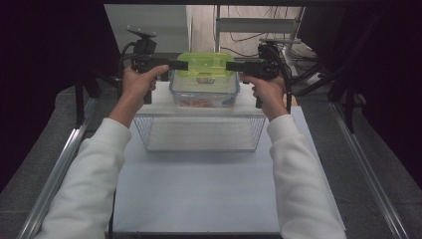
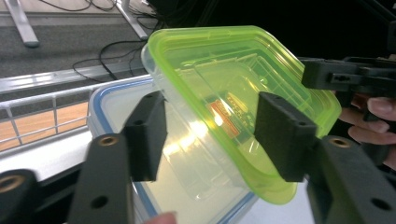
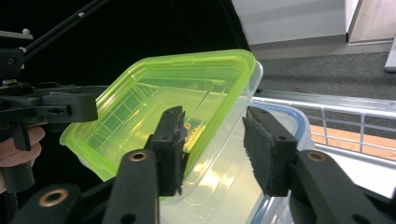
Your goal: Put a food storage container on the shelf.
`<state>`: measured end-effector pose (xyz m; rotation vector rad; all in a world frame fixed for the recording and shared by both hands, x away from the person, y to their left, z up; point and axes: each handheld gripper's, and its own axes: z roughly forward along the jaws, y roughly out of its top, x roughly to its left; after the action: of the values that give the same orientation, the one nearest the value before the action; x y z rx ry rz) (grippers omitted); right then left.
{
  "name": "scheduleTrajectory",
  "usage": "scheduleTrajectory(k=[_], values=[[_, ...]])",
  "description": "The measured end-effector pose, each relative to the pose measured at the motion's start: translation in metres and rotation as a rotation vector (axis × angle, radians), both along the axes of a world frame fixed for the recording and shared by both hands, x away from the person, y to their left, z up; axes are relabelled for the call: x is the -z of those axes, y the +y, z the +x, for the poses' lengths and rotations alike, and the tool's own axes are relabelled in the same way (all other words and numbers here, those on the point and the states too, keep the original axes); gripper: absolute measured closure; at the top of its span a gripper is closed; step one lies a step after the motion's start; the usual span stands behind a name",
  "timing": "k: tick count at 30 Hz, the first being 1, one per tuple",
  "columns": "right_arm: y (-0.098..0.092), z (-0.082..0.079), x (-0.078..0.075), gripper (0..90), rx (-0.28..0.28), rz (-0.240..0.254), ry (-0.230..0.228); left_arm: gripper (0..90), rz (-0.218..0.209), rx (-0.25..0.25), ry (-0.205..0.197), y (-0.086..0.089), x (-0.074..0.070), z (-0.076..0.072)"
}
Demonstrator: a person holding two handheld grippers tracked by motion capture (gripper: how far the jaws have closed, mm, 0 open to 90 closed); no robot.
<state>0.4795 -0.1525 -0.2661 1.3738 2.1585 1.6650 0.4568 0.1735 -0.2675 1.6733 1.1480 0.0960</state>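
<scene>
Hands level, tongs (image 1: 183,65) (image 1: 230,65) flanking green-lidded box (image 1: 205,63).

- Lime-green translucent lid (image 1: 205,63) on a clear tub, upper centre of the high view.
- Blue-rimmed container (image 1: 204,92) beneath.
- White wire basket (image 1: 199,130), centre.
- Black grippers; white sleeves (image 1: 94,174), lower corners.

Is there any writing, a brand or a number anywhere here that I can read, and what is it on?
No text here can be read.
Red and orange label seen through the green-lidded container: it seems to carry print, but it is too blurred and glared to make out.
Larger blue-rimmed container underneath: coloured patches show through its wall, too small to read.
Wire basket, table and both pairs of jaws: no writing to see.
</scene>
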Motion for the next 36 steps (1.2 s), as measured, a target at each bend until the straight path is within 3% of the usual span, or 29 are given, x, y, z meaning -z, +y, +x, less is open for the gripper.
scheduleTrajectory(k=[4, 7, 10, 11, 12, 18, 23, 29, 36], values=[[0.004, -0.002, -0.001, 50.0, 0.002, -0.009, 0.001, 38.3, 0.009, -0.011, -0.014, -0.001, -0.001, 0.0], [0.002, -0.004, -0.002, 48.2, 0.01, -0.009, -0.009, 27.2, 0.025, -0.024, -0.021, 0.0, -0.005, 0.0], [0.0, -0.005, -0.001, 46.3, 0.015, -0.007, -0.005, 18.6, 0.01, 0.043, -0.008, -0.002, -0.006, 0.001], [0.0, -0.006, -0.001, 46.1, 0.015, -0.007, -0.006, 14.8, 0.028, 0.042, -0.007, -0.004, -0.007, 0.0], [0.0, -0.006, -0.001, 46.1, 0.018, -0.008, -0.009, 15.0, 0.054, 0.027, -0.031, -0.006, -0.008, -0.003], [-0.002, -0.014, -0.007, 43.3, 0.006, 0.007, -0.038, 11.2, 0.041, 0.013, -0.042, -0.001, -0.013, -0.01], [-0.009, -0.026, -0.011, 41.2, -0.024, -0.014, -0.062, 11.4, 0.023, 0.011, -0.059, 0.011, -0.014, -0.02], [-0.021, -0.041, -0.008, 38.2, -0.078, -0.017, -0.066, 12.9, 0.013, 0.028, -0.073, 0.021, -0.012, -0.039], [-0.041, -0.064, 0.004, 36.2, -0.131, -0.013, -0.086, 14.1, -0.011, 0.072, -0.098, 0.032, 0.001, -0.072]])
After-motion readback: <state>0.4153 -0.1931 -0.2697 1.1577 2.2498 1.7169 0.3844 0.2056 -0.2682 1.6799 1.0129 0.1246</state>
